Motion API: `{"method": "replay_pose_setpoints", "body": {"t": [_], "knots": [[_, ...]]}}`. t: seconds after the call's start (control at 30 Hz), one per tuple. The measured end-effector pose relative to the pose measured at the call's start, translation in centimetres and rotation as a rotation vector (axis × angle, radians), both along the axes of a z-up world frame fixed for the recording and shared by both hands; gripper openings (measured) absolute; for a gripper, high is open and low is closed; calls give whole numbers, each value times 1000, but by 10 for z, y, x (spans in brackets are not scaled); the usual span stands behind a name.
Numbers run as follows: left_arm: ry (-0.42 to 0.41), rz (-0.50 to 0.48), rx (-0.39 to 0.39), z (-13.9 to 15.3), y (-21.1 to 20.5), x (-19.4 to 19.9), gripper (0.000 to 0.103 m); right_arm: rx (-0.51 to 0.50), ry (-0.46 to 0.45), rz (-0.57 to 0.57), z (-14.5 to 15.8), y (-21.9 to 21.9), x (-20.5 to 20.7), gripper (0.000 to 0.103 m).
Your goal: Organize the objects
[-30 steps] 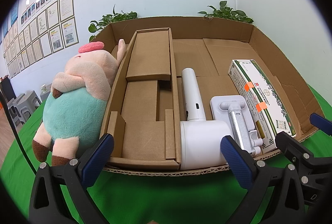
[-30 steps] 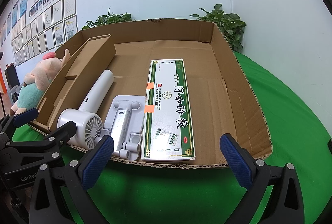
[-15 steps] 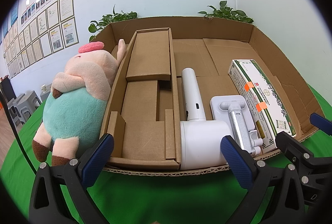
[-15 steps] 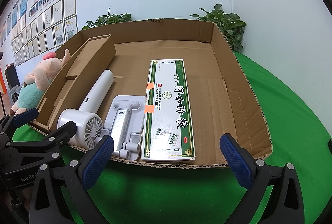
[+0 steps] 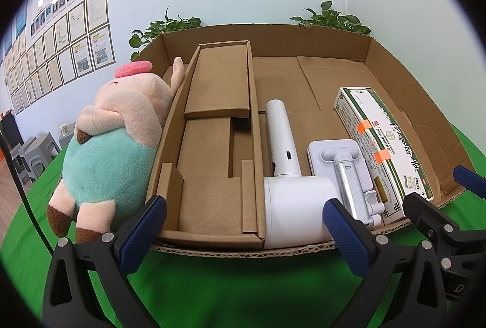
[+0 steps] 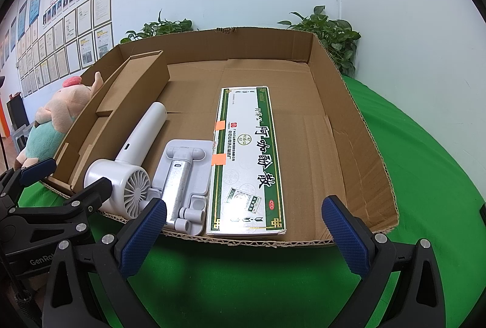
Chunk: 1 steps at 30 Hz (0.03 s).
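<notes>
Both tools are idle at the near edge of the cardboard tray (image 6: 358, 127), which rests on a green cloth (image 6: 425, 164). The left gripper (image 5: 244, 232) stands released, its blue pads spread wide with nothing between them. The right gripper (image 6: 243, 232) is likewise spread and empty, facing the near end of the medicine box (image 6: 247, 164).

Contents of the tray, left to right:
- a cardboard insert (image 5: 212, 152) against the left wall, with no objects visible in its recesses
- a white handheld fan (image 6: 127, 167), head near, handle pointing far
- a white folding phone stand (image 6: 185, 176) lying flat, just beside the fan head
- the green-and-white medicine box, flat, touching or nearly touching the stand
- bare floor on the right part and across the far end

Outside the tray: a plush pig (image 5: 112, 145) on the cloth, leaning against the left wall.

Judgement: the pig appears to be the one item not yet stowed, and the left gripper is the nearer tool. Recommended handling:
- approach it from the near side and close across the body rather than a limb, since the stuffing will compress and a limb grip lets it swing
- lift clear of the left wall before carrying it right
- set it on the bare floor, as the insert looks too narrow for it

Risk: dragging the toy over the wall could shift the light tray
</notes>
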<state>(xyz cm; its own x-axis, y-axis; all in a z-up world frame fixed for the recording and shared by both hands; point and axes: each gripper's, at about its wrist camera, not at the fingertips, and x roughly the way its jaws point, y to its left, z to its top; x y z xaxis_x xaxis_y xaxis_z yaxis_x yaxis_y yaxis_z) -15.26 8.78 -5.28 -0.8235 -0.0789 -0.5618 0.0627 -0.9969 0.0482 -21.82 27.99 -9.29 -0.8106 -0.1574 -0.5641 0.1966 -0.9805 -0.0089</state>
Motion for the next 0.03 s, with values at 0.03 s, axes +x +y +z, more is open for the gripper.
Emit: {"method": "replay_pose_setpoints", "body": {"t": [0.03], "knots": [[0, 0, 0, 0, 0, 0, 102, 0, 0, 0, 0, 0, 0, 103]]}}
